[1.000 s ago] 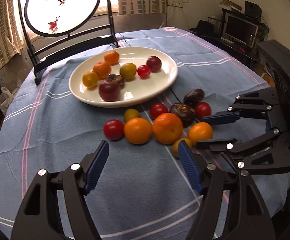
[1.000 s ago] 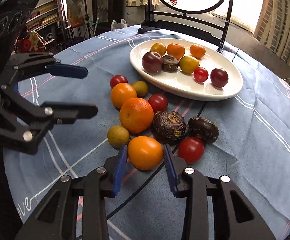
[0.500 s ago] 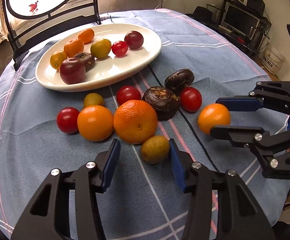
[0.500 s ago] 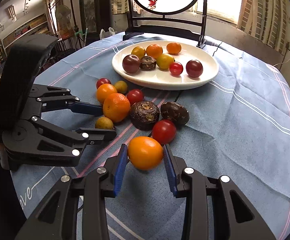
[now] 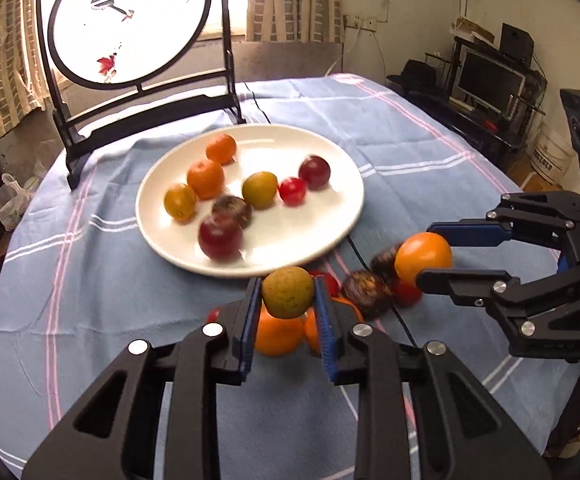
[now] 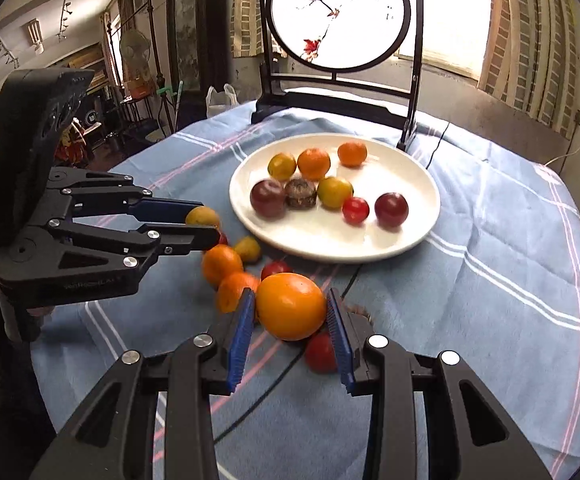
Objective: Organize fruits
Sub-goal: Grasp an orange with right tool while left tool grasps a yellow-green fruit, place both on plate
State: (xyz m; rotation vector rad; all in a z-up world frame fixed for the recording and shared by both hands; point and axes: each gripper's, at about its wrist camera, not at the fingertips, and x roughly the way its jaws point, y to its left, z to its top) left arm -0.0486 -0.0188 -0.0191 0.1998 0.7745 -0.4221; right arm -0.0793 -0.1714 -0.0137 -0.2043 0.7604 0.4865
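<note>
My left gripper (image 5: 287, 304) is shut on a small yellow-green fruit (image 5: 287, 291), held above the cloth in front of the white plate (image 5: 342, 184). My right gripper (image 6: 292, 320) is shut on an orange (image 6: 291, 306), lifted off the table; in the left wrist view this orange (image 5: 422, 258) hangs at the right. The plate (image 6: 410, 236) holds several fruits: oranges, yellow ones, dark red plums, a red tomato and a brown passion fruit. Loose on the cloth lie oranges (image 6: 221, 264), red tomatoes (image 6: 320, 354) and dark passion fruits (image 5: 366, 290).
A round table wears a blue checked cloth (image 5: 89, 320). A black-framed round screen (image 5: 129, 20) stands at its far edge behind the plate. Shelves, a monitor (image 5: 486, 80) and a bucket crowd the room to the right.
My left gripper shut on the yellow-green fruit and lifted it toward the plate. The right gripper rose with the orange, leaving the loose fruits below.
</note>
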